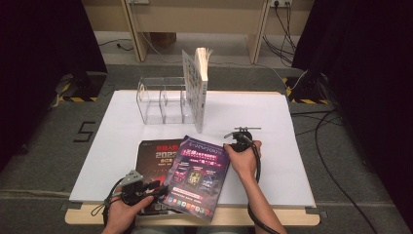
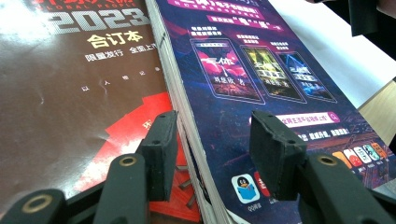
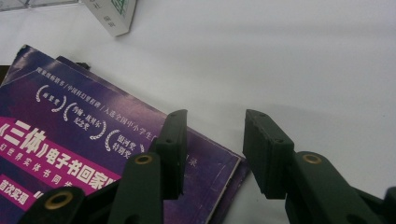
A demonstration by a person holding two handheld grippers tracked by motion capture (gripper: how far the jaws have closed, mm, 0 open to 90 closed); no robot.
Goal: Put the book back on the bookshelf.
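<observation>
Jaws gape on both grippers: left gripper [image 2: 210, 140] straddles the purple magazine's [image 1: 197, 175] near edge, right gripper [image 3: 212, 149] its far corner. Pickup looks underway; next, both must close together, beside the red magazine [image 1: 153, 158].

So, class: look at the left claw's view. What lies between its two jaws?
In the left gripper view, the left claw straddles the page edge of the purple magazine, which lies on the dark red 2023 magazine. The jaws stand apart.
</observation>
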